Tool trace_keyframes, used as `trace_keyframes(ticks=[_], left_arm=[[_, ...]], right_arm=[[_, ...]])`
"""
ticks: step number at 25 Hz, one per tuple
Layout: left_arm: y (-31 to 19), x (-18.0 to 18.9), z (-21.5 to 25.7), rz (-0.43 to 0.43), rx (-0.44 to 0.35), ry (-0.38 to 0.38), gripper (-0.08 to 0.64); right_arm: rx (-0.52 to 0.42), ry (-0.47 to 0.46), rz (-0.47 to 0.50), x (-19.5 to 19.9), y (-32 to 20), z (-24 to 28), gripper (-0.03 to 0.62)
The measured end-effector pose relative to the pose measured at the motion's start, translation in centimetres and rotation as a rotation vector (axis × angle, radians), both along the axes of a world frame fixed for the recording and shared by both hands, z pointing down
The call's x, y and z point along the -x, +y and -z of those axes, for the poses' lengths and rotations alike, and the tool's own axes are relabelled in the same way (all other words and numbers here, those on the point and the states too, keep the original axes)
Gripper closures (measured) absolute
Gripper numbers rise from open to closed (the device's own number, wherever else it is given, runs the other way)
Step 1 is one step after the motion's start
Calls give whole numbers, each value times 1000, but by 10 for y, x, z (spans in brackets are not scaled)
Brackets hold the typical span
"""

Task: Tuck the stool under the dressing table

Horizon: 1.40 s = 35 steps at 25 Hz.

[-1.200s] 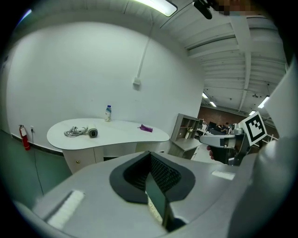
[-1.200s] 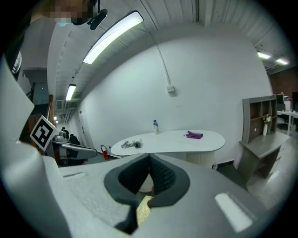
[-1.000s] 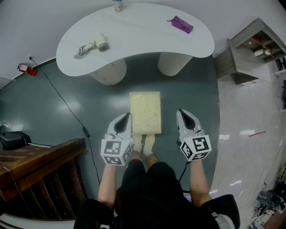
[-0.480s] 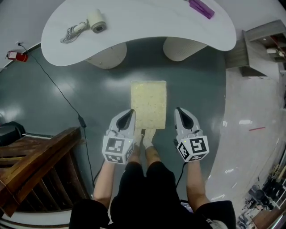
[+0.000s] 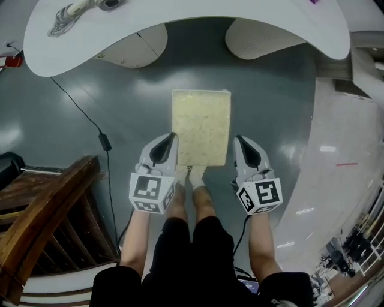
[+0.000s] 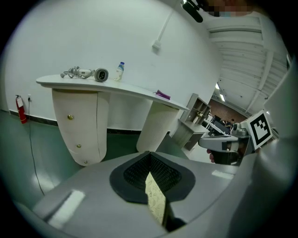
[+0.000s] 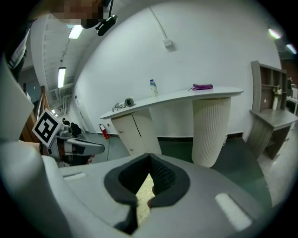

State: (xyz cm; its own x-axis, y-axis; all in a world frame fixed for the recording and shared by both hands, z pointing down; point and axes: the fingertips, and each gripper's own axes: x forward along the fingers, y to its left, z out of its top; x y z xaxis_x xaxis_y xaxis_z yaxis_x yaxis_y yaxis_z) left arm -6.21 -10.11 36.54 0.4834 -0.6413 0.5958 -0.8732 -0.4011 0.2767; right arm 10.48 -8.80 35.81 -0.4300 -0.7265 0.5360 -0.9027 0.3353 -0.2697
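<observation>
We judge the task barely begun: the stool (image 5: 201, 127), its cream cushioned top facing up, stands out on the grey-green floor (image 5: 270, 102), on the near side of the dressing table (image 5: 192, 15) and apart from its front edge, with no part of it under the white top yet. It is roughly lined up with the open space between the left pedestal (image 5: 135, 48) and the right pedestal (image 5: 264, 36), so we expect little sideways correction. Our left gripper (image 5: 167, 144) sits just beside the stool's near left corner and our right gripper (image 5: 242, 146) just beside its near right corner; from the head view we cannot tell whether either touches the seat. Both grippers have their jaws pressed together with nothing clamped between them; in each gripper view only a sliver of the cream seat shows below the closed pads. Our socked feet (image 5: 193, 177) are at the stool's near edge. A black cable (image 5: 90, 120) trails over the floor to the left, well clear of the path, and a wooden stair rail (image 5: 42, 222) stands near left. What is left, as we read it, is the whole move: pressing on the stool from the near side and sliding it far-ward between the pedestals until the seat is beneath the tabletop.
</observation>
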Motion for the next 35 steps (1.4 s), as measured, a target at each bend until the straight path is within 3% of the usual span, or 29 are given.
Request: trace_keyframes(ticks=[17, 28, 35], left_arm=[[24, 6, -166, 10, 147, -22, 554], [31, 9, -221, -19, 156, -25, 552], [29, 9, -237, -26, 165, -3, 552]], right_arm=[[111, -2, 7, 2, 10, -164, 591], [156, 16, -2, -3, 21, -230, 591], [170, 3, -14, -6, 21, -246, 591]])
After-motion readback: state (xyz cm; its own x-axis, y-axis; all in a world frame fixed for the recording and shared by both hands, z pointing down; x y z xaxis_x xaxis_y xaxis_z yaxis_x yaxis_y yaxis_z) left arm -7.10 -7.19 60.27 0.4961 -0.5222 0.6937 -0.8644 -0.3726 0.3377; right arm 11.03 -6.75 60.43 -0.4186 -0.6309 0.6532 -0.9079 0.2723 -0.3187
